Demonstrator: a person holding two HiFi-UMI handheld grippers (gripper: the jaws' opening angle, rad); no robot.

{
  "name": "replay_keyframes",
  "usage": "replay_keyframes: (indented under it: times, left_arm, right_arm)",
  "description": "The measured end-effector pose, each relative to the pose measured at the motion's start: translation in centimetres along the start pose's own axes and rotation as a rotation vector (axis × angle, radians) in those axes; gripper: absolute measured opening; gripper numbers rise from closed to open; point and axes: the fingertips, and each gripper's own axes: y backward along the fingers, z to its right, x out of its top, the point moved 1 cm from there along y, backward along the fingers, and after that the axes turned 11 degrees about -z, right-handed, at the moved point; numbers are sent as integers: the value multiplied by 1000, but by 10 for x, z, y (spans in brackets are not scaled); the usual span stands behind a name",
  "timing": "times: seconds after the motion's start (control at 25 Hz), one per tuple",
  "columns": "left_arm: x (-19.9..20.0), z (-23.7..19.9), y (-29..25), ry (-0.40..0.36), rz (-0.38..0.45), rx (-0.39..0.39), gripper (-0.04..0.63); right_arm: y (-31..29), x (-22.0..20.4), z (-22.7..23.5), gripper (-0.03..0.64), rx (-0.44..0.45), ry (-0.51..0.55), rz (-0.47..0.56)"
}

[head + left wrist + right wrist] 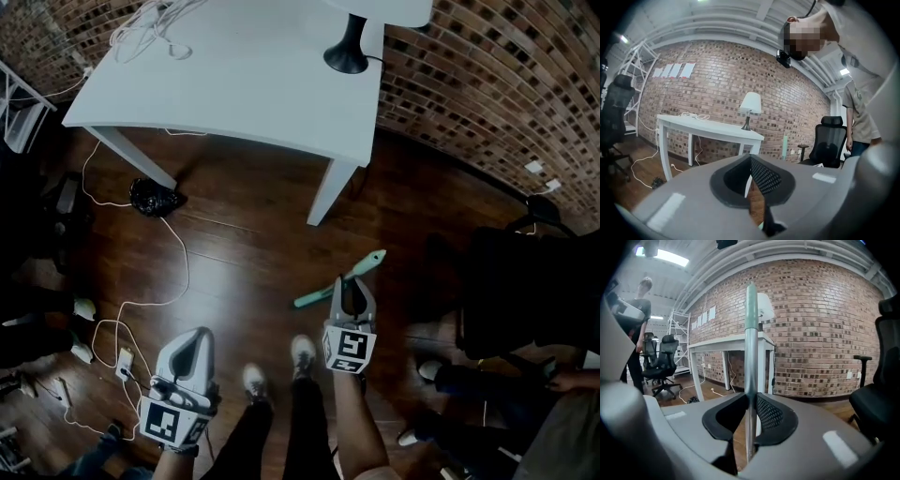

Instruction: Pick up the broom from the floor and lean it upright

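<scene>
The broom's pale green handle [368, 265] runs slantwise over the dark floor, from just left of my right gripper [351, 292] up to its right. In the right gripper view the handle [750, 333] stands upright between the jaws of the right gripper [751, 398], which are shut on it. The broom's head is hidden. My left gripper [195, 342] hangs low at the left, apart from the broom. In its own view the left gripper [751, 160] has its jaws together with nothing between them.
A white table [234, 103] with a lamp base [347, 56] stands ahead against the brick wall [506, 84]. A black bag [155, 197] and white cables [178, 272] lie on the floor at the left. A black office chair [525, 281] stands at the right. My shoes [255, 381] are between the grippers.
</scene>
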Motion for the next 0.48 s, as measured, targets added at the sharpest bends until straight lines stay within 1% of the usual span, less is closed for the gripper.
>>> replay_keyframes:
  times: [0.04, 0.08, 0.2, 0.32, 0.36, 0.48]
  left_arm:
    - [0, -1, -16, 8, 23, -1, -2]
    - [-6, -3, -30, 8, 23, 2, -2]
    - [-43, -16, -65, -19, -49, 38, -3]
    - [-63, -15, -95, 0, -104, 20, -2]
    - [-66, -14, -102, 10, -108, 12, -2]
    - [-63, -20, -113, 15, -75, 15, -2]
  right_arm:
    - [-10, 1, 3, 84, 5, -1, 3]
    - [-20, 1, 5, 84, 8, 0, 4]
    - [-50, -1, 8, 84, 11, 7, -2]
    - [-78, -1, 11, 84, 7, 18, 4]
    - [-87, 1, 11, 84, 4, 25, 11]
    - [-114, 2, 10, 86, -8, 49, 13]
